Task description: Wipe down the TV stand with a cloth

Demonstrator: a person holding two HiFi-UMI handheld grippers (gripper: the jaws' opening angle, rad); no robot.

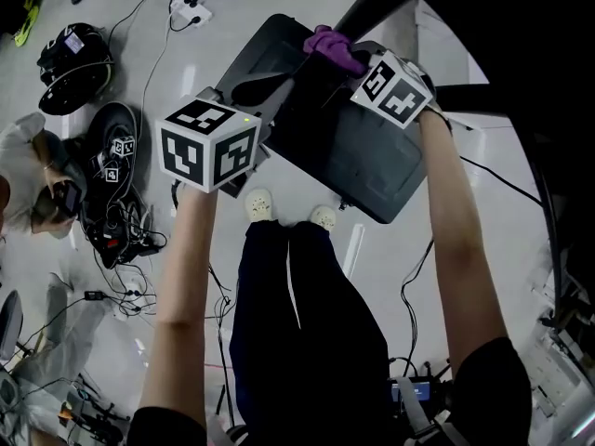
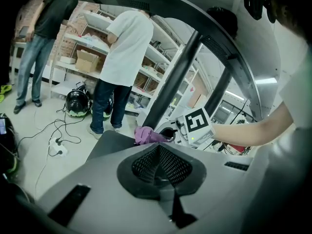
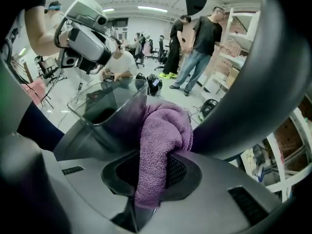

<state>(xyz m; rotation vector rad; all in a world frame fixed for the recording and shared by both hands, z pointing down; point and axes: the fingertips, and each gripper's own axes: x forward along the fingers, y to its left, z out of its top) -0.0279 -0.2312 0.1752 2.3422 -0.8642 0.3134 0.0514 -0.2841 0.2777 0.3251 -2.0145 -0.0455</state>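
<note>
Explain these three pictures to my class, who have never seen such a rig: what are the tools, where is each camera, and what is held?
A person stands holding a hand-held gripper in each hand; each carries a cube of square markers. The head view looks down from the person's head onto a dark TV stand base on the floor. The other two cameras ride on the tools. The right hand-held gripper is shut on a purple cloth, held at the base, beside its pole. The left hand-held gripper has its jaws together, empty.
</note>
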